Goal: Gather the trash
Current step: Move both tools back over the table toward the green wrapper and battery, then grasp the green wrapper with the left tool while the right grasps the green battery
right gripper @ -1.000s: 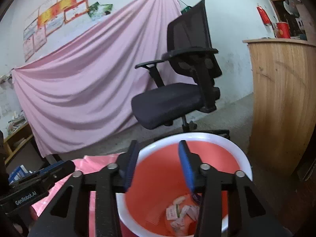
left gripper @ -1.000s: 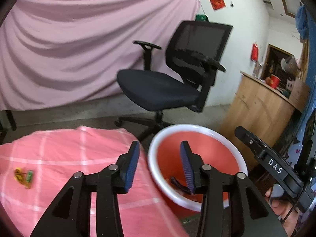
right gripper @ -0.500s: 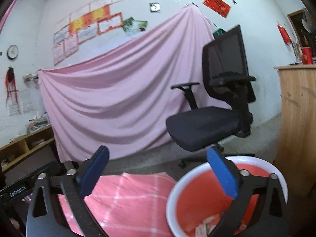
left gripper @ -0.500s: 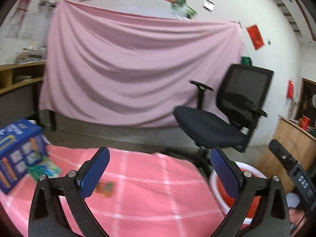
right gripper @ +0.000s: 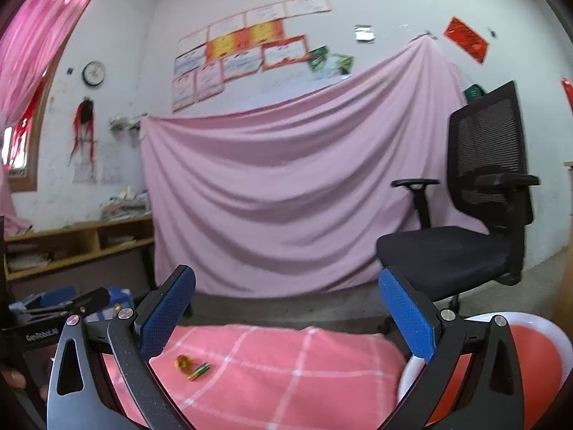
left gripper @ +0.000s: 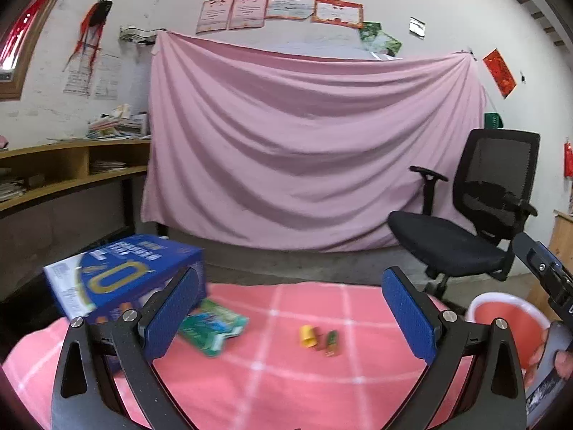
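Small yellow and green trash pieces (left gripper: 318,338) lie on the pink checked tablecloth (left gripper: 272,387), and a green packet (left gripper: 212,326) lies to their left. My left gripper (left gripper: 292,317) hovers over the cloth, open and empty, with the trash pieces between and beyond its fingers. The red bin (left gripper: 508,326) with a white rim stands off the table's right edge. From the right wrist view the same trash pieces (right gripper: 191,366) lie at lower left on the tablecloth (right gripper: 286,376), and the bin (right gripper: 537,362) is at lower right. My right gripper (right gripper: 286,319) is open and empty.
A blue box (left gripper: 121,276) sits at the table's left. A black office chair (left gripper: 465,222) stands behind the table at right, before a pink hanging sheet (left gripper: 304,150). Wooden shelves (left gripper: 68,175) line the left wall. The other gripper (left gripper: 548,276) and a hand show at the right edge.
Both grippers opened wide and swung left, away from the red bin and toward the table. The blue box, green packet and trash pieces came into view.
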`<action>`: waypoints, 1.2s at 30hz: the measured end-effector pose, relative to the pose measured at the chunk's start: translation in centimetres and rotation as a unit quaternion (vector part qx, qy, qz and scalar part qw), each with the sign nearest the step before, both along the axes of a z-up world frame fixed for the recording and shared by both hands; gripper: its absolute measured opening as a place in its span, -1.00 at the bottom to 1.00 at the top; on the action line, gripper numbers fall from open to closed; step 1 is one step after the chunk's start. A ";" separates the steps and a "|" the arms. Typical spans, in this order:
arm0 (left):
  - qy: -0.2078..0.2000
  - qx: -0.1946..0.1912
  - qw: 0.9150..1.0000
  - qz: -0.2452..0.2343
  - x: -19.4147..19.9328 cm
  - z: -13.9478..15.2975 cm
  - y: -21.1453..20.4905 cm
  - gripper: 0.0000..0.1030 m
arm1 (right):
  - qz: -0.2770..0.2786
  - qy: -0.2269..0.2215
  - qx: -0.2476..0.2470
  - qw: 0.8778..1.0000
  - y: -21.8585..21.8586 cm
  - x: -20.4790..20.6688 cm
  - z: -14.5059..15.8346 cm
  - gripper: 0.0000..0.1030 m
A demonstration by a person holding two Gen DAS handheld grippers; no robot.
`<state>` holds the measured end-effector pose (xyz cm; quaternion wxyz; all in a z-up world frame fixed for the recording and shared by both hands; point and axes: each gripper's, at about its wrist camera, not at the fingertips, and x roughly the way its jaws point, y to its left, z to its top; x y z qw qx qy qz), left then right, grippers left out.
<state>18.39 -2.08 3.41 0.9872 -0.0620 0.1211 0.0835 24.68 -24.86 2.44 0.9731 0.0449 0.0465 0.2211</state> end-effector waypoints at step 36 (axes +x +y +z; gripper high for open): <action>0.285 0.063 0.956 -0.021 8.1 -9.1 6.0 0.13 | 0.123 0.295 -0.201 0.926 12.4 8.8 -8.0 0.55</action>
